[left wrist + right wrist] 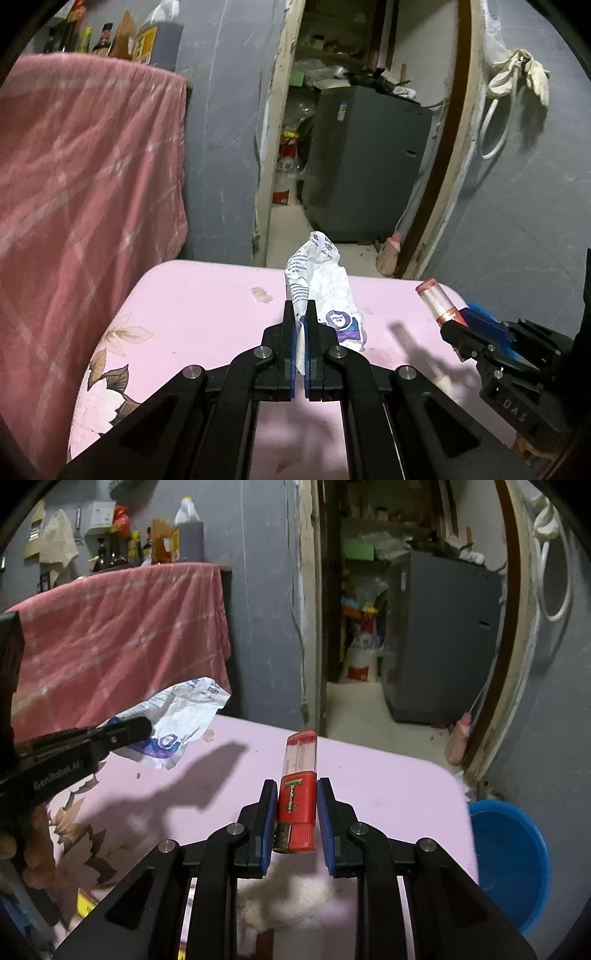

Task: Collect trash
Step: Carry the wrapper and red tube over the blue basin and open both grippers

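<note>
While held above one pink table (pixel 388 775): one wrapper (pixel 325 291), one lighter (pixel 297 797).

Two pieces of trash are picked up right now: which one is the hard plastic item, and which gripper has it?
The red lighter, clamped in the right gripper. The left gripper instead pinches a soft, crumpled white wrapper with purple print.

Black left gripper (pixel 300 314) linkages, blue pads (pixel 269 816), silver pivot screws, white "GenRobot.AI" lettering
</note>
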Demonstrator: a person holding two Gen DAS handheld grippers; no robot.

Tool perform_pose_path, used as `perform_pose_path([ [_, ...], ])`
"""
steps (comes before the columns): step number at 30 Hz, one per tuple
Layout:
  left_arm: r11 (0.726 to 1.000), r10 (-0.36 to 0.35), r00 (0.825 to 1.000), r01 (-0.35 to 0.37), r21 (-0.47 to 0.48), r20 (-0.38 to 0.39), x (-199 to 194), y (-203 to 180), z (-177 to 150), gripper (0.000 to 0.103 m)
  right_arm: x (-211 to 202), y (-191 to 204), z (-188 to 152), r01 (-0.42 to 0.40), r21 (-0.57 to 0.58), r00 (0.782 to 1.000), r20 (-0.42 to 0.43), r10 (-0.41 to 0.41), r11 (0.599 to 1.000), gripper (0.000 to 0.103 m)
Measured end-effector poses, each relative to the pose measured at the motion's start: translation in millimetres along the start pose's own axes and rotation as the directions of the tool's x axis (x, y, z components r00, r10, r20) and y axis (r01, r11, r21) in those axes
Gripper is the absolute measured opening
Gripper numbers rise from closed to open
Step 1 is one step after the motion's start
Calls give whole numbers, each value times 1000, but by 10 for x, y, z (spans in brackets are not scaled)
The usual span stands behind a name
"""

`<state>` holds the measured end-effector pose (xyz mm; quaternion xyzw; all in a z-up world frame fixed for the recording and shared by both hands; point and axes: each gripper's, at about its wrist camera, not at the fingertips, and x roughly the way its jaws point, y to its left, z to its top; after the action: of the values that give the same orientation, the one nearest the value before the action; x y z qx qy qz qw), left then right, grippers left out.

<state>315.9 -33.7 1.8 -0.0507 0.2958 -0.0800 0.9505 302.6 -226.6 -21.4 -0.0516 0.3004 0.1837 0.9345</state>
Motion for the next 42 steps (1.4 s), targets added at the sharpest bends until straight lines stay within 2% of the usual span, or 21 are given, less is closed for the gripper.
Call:
perform_pose_path([
  [7,999,-25,998,24,23,56,-118,-299,36,1,-382,-206,-30,57,28,991,120,-60,998,19],
  [16,996,-81,985,73,56,153,-204,-952,98,1,-962,-662,-2,149,104,948,268,-172,983,19],
  [25,985,-160,965,144,90,208,-88,-1759,91,1,-1332,-1292,-105,236,189,906,311,-286,953,19],
  [28,980,-187,963,168,109,196,24,-2047,93,1,-1367,-1555,-186,264,225,897,301,-324,938,19],
  [35,965,-237,962,216,148,139,359,-2649,45,1,-1368,-2065,-402,306,287,890,253,-380,908,19],
  [42,962,-236,972,233,140,5,797,-2967,-57,1,-1232,-2397,-601,301,333,909,184,-375,893,19],
])
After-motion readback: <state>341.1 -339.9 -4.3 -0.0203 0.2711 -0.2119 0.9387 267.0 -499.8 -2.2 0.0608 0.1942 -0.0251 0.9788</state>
